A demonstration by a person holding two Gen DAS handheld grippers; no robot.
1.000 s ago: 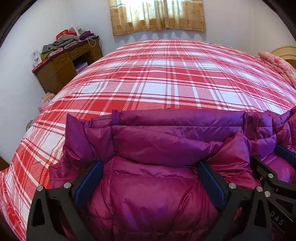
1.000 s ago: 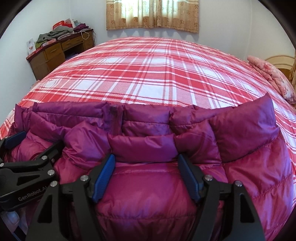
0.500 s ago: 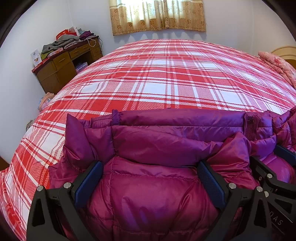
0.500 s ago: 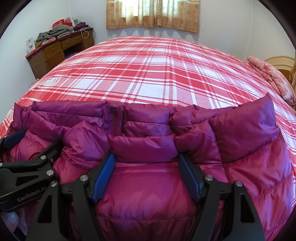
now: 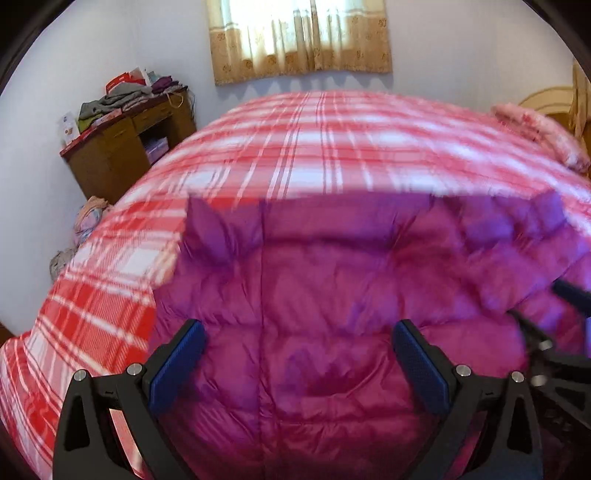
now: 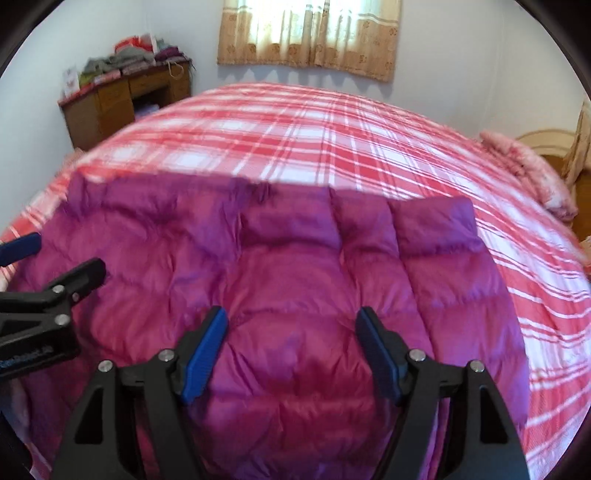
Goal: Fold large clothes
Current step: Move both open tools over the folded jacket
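Two grippers are in your hands, side by side above one magenta down jacket (image 5: pixel 332 295) that lies spread on the bed (image 5: pixel 314 147) with its red plaid cover. Your left gripper (image 5: pixel 299 363) has its jaws wide apart, with nothing between them. Your right gripper (image 6: pixel 291 349) also has its jaws parted, a little less, and holds nothing. Both views are motion-blurred. The jacket's far edge lies across the bed's near half. A wooden desk (image 6: pixel 110 103) stacked with clothes (image 6: pixel 125 61) stands at the far left wall, under a curtain (image 6: pixel 310 33). A pink pillow (image 6: pixel 532 166) rests at the bed's right edge.
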